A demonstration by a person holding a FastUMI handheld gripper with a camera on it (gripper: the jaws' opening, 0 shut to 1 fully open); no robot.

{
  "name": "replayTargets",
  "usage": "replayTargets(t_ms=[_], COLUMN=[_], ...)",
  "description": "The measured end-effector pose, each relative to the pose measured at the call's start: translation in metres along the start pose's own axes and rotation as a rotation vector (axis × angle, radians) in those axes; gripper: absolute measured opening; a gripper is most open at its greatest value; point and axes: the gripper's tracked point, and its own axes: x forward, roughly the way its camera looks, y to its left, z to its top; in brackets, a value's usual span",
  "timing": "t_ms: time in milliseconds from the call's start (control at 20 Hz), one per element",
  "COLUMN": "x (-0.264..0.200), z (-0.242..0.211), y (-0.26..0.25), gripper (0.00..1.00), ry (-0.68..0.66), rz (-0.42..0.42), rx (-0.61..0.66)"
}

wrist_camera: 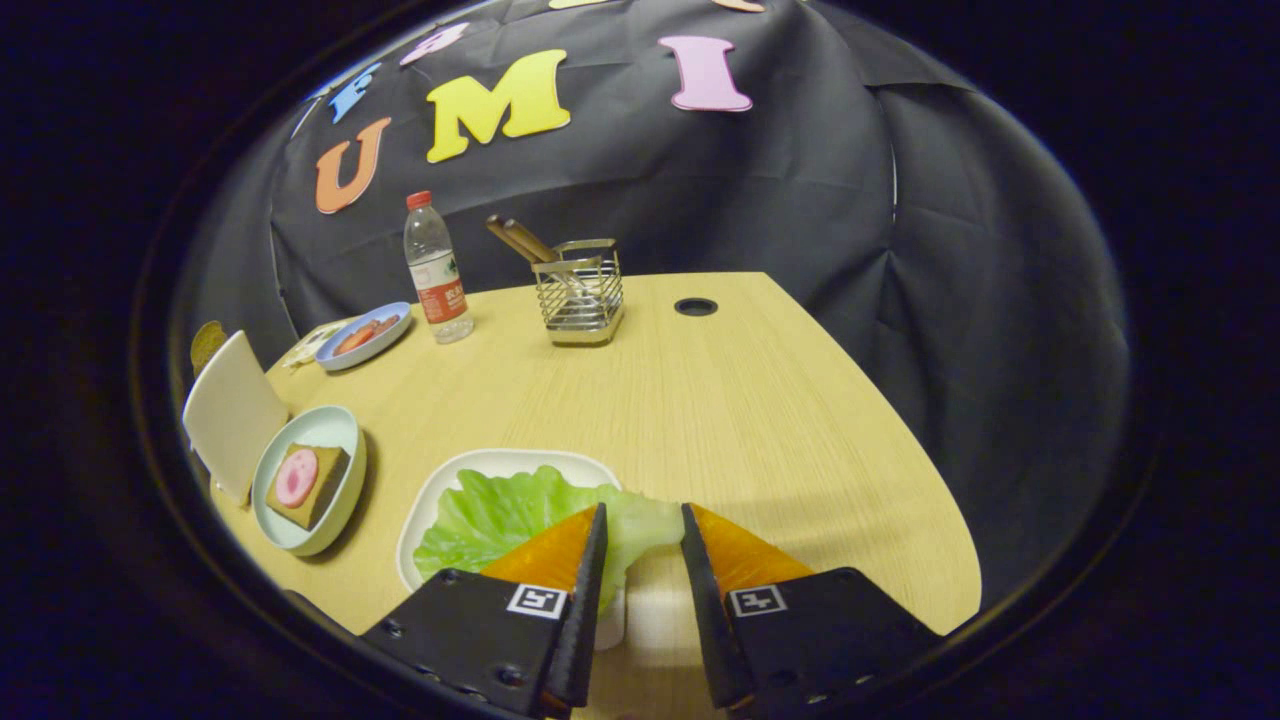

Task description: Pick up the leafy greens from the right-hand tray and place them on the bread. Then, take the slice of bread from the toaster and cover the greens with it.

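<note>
The leafy greens (505, 512) lie on a white tray (470, 468) just ahead of my fingers. My gripper (643, 512) is open, with the pale stem end of the leaf between the fingertips; neither finger visibly presses on it. Left of the tray, a pale green plate (345, 435) holds a slice of bread (318, 492) with a pink round slice (296, 477) on top. The white toaster (232, 412) stands at the far left, beside that plate, with a brown edge of bread (206, 343) showing behind it.
At the back of the wooden table (720, 400) stand a water bottle (436, 270), a wire basket (580, 290) with wooden utensils, and a blue plate (363, 335) with food. A cable hole (695, 306) sits right of the basket.
</note>
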Motion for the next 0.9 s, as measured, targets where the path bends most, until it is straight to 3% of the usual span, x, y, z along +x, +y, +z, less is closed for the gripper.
replayTargets(t_ms=[50,100,200,650,900], x=[-0.002,-0.004,-0.006,-0.047,-0.077], z=[0.001,0.005,0.003,0.035,0.073], y=[-0.004,-0.006,-0.003,0.011,0.024], gripper=[0.44,0.16,0.02,0.0,0.0], ry=[-0.009,-0.016,-0.009,-0.057,-0.105], rz=[-0.021,-0.026,-0.022,0.035,0.045], rx=[-0.004,-0.004,0.004,0.091,0.108])
